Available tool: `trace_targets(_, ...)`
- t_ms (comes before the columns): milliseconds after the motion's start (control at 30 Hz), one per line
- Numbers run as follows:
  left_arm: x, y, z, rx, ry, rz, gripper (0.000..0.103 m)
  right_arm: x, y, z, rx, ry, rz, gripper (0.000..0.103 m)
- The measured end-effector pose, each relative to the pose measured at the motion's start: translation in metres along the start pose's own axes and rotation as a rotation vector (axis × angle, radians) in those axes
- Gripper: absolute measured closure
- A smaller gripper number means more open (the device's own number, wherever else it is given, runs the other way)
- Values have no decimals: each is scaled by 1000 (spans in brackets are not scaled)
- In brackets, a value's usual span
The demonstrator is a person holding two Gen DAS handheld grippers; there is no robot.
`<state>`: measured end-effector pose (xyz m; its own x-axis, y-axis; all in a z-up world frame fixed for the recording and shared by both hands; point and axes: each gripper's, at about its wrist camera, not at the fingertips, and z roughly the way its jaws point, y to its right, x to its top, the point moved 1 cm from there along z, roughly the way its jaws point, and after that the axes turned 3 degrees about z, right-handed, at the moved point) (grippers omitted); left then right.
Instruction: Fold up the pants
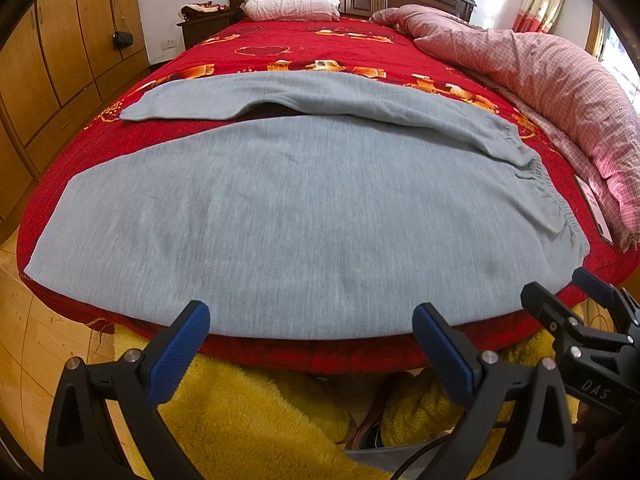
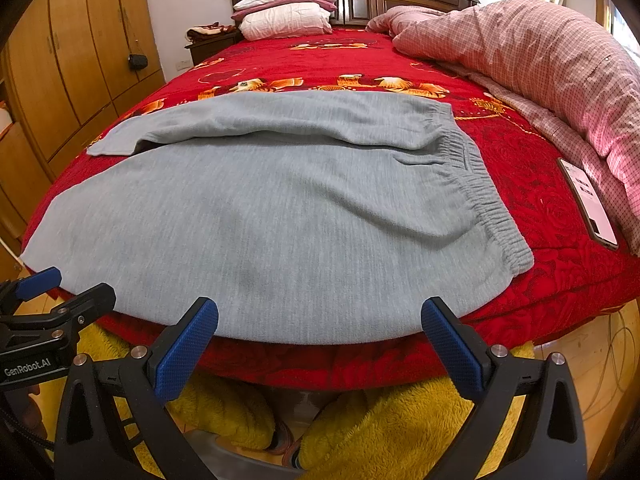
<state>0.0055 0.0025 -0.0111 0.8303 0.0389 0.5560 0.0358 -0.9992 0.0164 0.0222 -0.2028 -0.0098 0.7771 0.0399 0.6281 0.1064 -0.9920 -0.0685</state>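
From the left wrist view, the grey pants (image 1: 280, 200) lie spread across the red bed (image 1: 280, 46), legs running leftward, waistband at the right, the far leg slightly overlapping the near one. The left tool (image 1: 310, 354) hangs wide apart just off the bed's near edge, gripping nothing.

From the right wrist view, the right tool (image 2: 320, 344) is likewise spread wide and empty, short of the near hem; a phone (image 2: 588, 204) lies beside the waistband (image 2: 476, 176). No fold looks begun; the next move probably calls for pinching the near edge with both tools.
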Motion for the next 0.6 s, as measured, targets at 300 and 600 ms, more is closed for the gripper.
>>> trace_targets(300,-1,0,3,1,-15,8,0,-5,0,4,-2,-10,0,0)
trace_targets(600,13,0,11,24,-24,62,0,10,5,13,8,-30,-12,0)
